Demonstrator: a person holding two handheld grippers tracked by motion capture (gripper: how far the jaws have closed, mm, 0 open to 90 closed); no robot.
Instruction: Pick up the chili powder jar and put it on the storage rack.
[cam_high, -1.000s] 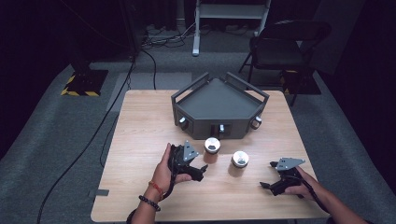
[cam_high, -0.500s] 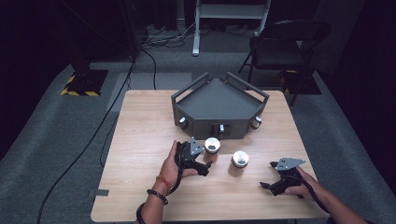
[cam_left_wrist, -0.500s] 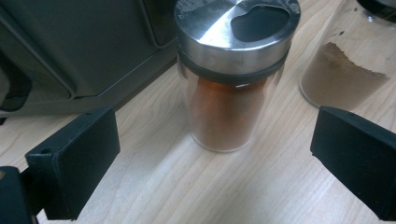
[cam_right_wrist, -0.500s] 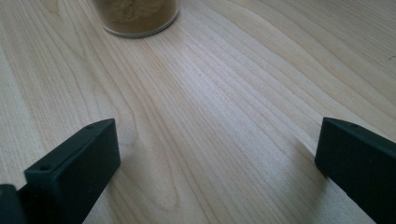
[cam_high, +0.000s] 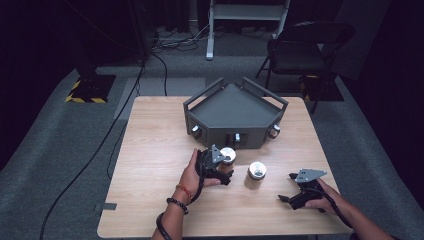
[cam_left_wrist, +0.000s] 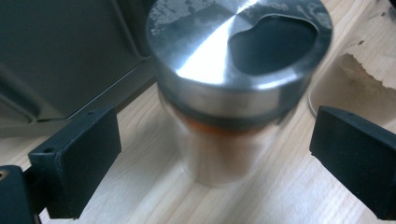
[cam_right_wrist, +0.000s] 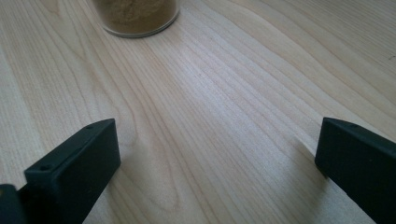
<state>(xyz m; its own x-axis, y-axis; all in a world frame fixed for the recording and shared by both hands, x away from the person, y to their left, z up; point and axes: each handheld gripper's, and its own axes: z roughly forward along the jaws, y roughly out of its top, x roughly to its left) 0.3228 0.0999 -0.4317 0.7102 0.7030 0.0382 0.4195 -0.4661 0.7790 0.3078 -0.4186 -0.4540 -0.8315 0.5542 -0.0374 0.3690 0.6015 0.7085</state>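
Two small spice jars with shiny metal lids stand on the wooden table (cam_high: 150, 150) in front of a dark grey angular rack (cam_high: 234, 107). My left gripper (cam_high: 226, 172) is open right at the left jar (cam_high: 228, 155). In the left gripper view that jar (cam_left_wrist: 233, 70) stands between the two wide-apart jaws, orange contents under the lid, untouched. The second jar (cam_high: 257, 170) stands a little to the right. My right gripper (cam_high: 285, 198) rests low near the table's front right, open; the right gripper view shows that jar's base (cam_right_wrist: 135, 16) with brown powder far ahead.
The rack has knobs and slots on its front face (cam_high: 235, 137). A black folding chair (cam_high: 300, 50) stands behind the table at the right, and cables (cam_high: 120, 130) run over the grey floor at the left. Bare wood lies left of my left hand.
My left gripper has moved forward and to the right, up to the left jar, which now stands between its jaws. The right gripper has stayed in place.
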